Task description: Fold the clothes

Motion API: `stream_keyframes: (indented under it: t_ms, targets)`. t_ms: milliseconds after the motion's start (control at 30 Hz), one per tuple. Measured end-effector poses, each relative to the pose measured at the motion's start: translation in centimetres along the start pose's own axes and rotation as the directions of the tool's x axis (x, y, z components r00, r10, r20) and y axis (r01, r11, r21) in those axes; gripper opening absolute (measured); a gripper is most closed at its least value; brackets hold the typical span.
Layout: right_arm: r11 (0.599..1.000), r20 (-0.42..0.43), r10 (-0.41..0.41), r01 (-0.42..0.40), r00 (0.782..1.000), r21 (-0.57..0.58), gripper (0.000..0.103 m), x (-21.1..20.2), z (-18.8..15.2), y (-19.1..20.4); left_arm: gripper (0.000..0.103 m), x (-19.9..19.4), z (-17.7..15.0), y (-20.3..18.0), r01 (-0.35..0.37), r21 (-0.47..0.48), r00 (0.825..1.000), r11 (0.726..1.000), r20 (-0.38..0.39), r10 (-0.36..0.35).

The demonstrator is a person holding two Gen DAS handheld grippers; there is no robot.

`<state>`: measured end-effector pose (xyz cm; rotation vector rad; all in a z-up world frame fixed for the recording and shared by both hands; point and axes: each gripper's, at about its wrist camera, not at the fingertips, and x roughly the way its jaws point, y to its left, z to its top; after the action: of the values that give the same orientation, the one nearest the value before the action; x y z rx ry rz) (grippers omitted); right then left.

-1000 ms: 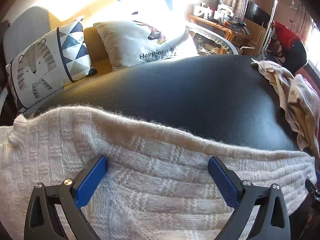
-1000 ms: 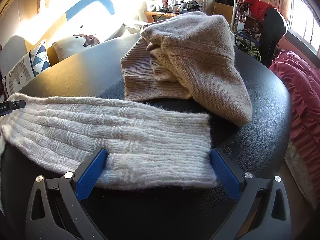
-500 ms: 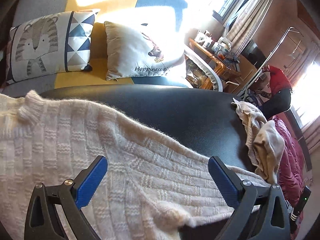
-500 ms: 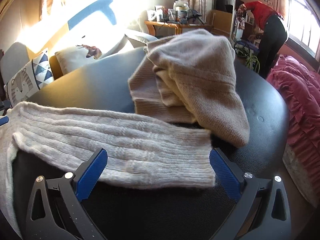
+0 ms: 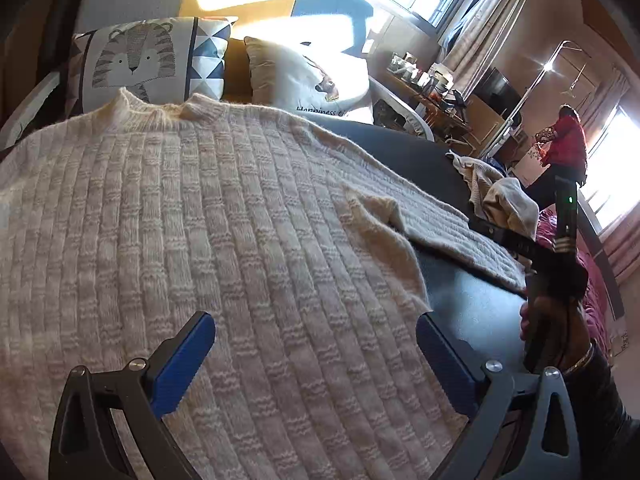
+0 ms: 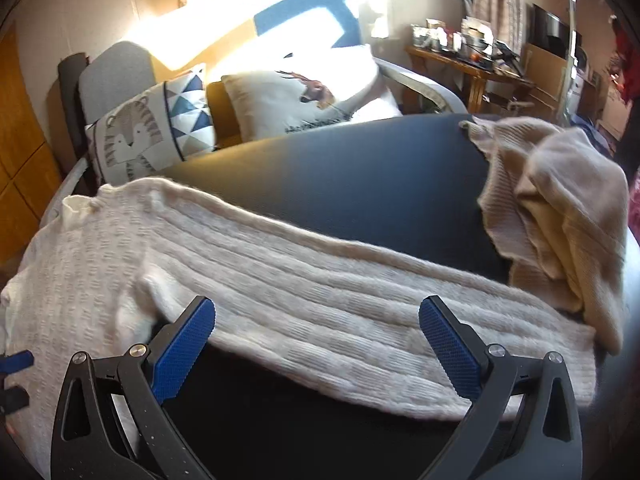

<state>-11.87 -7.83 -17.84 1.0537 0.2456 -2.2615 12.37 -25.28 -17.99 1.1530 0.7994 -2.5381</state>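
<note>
A cream ribbed knit sweater (image 5: pixel 208 224) lies flat on a black table (image 5: pixel 476 308), collar at the far edge, one sleeve (image 5: pixel 448 224) stretched out to the right. My left gripper (image 5: pixel 316 360) hovers open over the sweater's body, nothing between its blue pads. In the right wrist view the sleeve (image 6: pixel 340 304) runs across the table and my right gripper (image 6: pixel 316 344) stands open just above and in front of it. The right gripper's black body and a hand (image 5: pixel 548 320) holding it show at the right of the left wrist view.
A crumpled beige garment pile (image 6: pixel 560 216) sits on the table's right side, touching the sleeve's cuff. Behind the table is a sofa with a tiger cushion (image 5: pixel 140 60) and a white deer cushion (image 6: pixel 296 100). A person in red (image 5: pixel 568 148) stands far right by a window.
The left gripper has pulled back and risen, so the whole sweater body and collar now show. The right gripper has swung left along the sleeve, away from the cuff. Both stay open.
</note>
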Motion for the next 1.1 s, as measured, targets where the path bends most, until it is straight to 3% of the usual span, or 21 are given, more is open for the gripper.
stream_keyframes:
  t_ms: [67,133,300,400,700,833,967,1100]
  targets:
    - [0.996,-0.01,0.05,-0.051,0.999,-0.071,0.103,1.0,1.0,2.4,0.103,0.7,-0.5,-0.8,0.03,0.013,0.999,0.999,-0.023,-0.03]
    - [0.985,-0.05,0.076,-0.083,0.996,-0.149,0.103,2.7,1.6,4.2,0.103,1.2,-0.8,-2.7,0.058,0.083,0.998,0.995,-0.031,-0.056]
    - [0.953,-0.143,-0.086,0.04,0.986,-0.3,0.103,7.9,1.5,5.1,0.103,3.4,-2.4,-7.1,0.116,0.242,0.991,0.963,-0.096,-0.095]
    - [0.963,-0.128,-0.073,0.036,0.989,-0.267,0.103,9.0,1.7,3.1,0.103,4.1,-3.9,-8.4,0.104,0.308,0.992,0.946,-0.094,-0.078]
    - [0.964,-0.141,-0.105,0.067,0.984,-0.256,0.103,10.0,4.0,1.3,0.103,4.4,-5.0,-9.4,0.118,0.25,0.993,0.961,-0.037,-0.113]
    - [0.975,-0.089,-0.046,0.026,0.995,-0.22,0.103,6.4,3.5,2.4,0.103,4.6,-4.6,-9.6,0.116,0.232,0.993,0.966,-0.032,-0.112]
    - [0.966,-0.1,0.185,-0.199,0.978,-0.166,0.103,2.1,1.0,5.5,0.103,3.1,-3.4,-8.7,0.174,0.166,0.985,0.971,-0.03,-0.171]
    - [0.952,-0.096,0.201,-0.217,0.975,-0.216,0.103,-1.1,-2.7,9.3,0.103,-1.5,-2.8,-5.7,0.132,0.143,0.989,0.981,0.049,-0.14]
